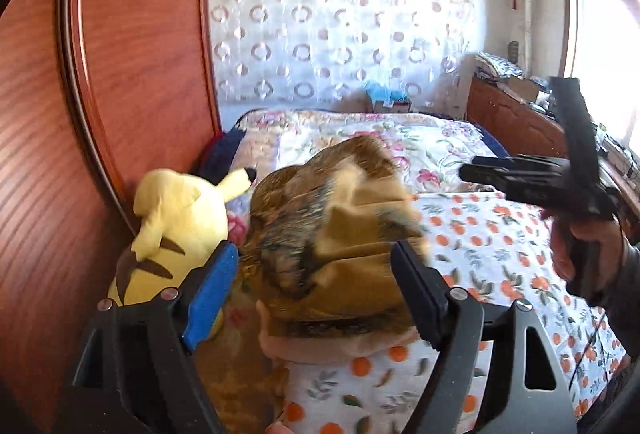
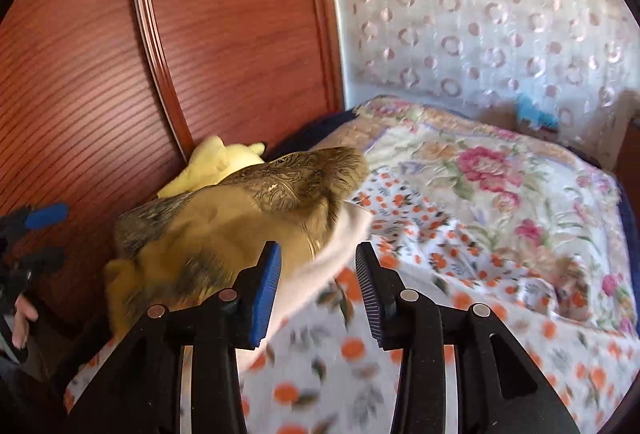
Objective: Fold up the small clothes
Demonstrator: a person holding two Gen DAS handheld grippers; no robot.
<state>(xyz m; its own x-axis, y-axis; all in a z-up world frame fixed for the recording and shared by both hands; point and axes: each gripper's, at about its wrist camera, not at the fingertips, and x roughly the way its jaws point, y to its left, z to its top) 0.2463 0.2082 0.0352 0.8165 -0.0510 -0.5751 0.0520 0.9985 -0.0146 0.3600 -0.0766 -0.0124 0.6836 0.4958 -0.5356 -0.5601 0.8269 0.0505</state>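
A brown-and-tan patterned garment (image 1: 340,226) lies bunched in a heap on a pale folded piece on the orange-print sheet (image 1: 500,234). My left gripper (image 1: 316,290) is open, its jaws on either side of the heap's near edge, not closed on it. In the right wrist view the same garment (image 2: 224,230) lies left of centre. My right gripper (image 2: 318,290) is open and empty, just right of the heap above the sheet (image 2: 352,354). The right gripper also shows in the left wrist view (image 1: 520,177), raised at the right.
A yellow plush toy (image 1: 176,230) leans against the red-brown wooden headboard (image 1: 120,73) left of the garment. A floral quilt (image 2: 500,185) covers the far bed. A wooden cabinet (image 1: 516,121) with clutter stands at the right, near a bright window.
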